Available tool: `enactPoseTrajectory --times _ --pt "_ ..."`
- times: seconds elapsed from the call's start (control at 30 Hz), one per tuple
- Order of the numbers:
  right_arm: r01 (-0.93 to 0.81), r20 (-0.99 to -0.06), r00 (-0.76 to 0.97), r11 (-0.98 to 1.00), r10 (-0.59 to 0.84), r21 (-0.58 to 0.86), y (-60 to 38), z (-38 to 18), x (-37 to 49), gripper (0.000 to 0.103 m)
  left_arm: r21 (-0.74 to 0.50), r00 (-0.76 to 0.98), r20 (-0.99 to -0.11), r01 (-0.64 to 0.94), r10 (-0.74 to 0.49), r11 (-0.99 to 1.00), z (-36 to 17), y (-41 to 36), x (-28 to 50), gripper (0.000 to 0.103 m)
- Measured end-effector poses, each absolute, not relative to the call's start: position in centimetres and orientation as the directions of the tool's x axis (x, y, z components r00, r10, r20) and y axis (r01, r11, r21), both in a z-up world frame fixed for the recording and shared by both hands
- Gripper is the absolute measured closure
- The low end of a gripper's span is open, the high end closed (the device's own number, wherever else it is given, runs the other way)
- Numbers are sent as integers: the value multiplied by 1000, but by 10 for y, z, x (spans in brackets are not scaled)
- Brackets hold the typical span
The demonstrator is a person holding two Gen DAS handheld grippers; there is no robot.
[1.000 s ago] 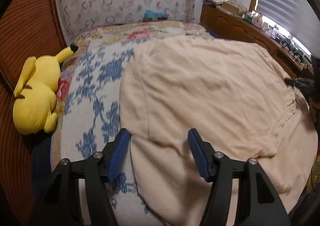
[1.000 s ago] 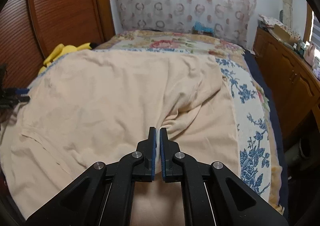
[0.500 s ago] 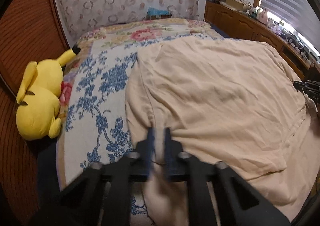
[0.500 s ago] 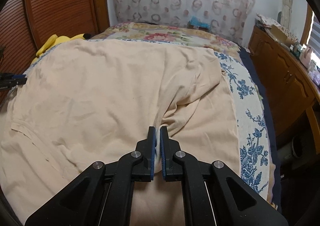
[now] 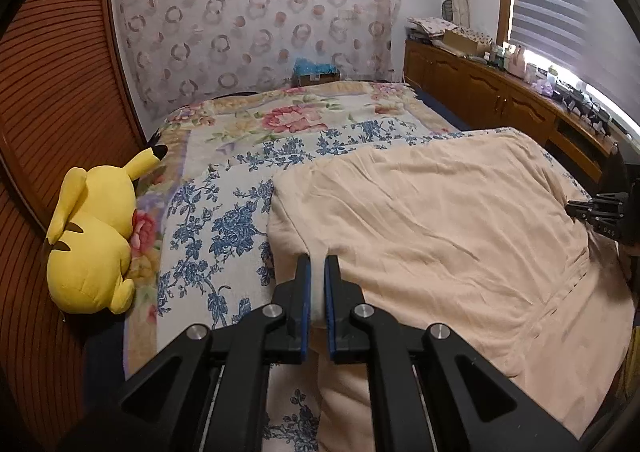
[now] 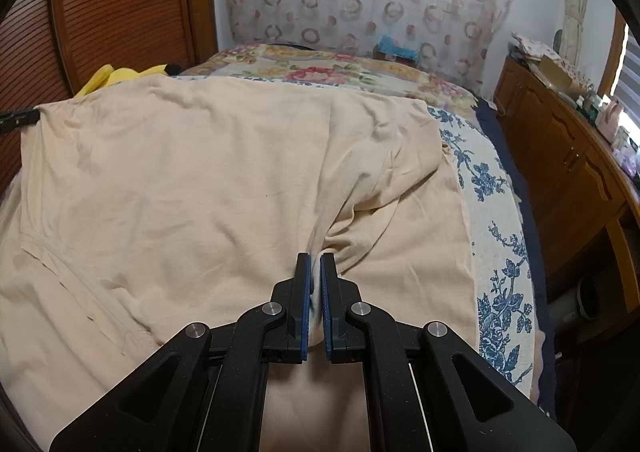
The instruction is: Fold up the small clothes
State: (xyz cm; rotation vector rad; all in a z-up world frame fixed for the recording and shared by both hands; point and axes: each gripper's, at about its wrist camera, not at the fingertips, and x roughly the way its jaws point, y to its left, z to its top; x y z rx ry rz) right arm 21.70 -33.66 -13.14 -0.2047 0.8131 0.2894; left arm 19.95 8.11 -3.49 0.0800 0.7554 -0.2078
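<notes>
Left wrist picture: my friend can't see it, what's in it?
The left tool is shut on the edge of a beige garment spread over a flowery bedspread. A yellow plush toy lies at the bed's left side.

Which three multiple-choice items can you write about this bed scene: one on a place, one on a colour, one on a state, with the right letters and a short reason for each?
1. Where is the yellow plush toy?
A. On the wooden cabinet
B. At the bed's left edge, beside the wooden wall
C. On top of the beige garment

2. What colour is the garment spread on the floral bedspread?
A. Beige
B. Dark green
C. Red

3. What is the state of the left gripper?
A. Wide open above the bed
B. Shut on nothing
C. Shut on the garment

Answers:
1. B, it lies against the wall, off the cloth.
2. A, the cloth is pale beige in both views.
3. C, beige cloth is pinched between its blue pads.
</notes>
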Motion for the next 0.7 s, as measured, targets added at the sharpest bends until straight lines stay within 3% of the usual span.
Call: enactPoseTrajectory --times 0.33,0.7 --pt "-323 -718 672 944 182 -62 -339 -123 214 102 -31 723 -660 245 -204 969 -21 69 182 100" --pt "-382 -602 761 917 243 -112 -349 -27 137 103 -49 774 -569 304 -277 951 32 67 109 100"
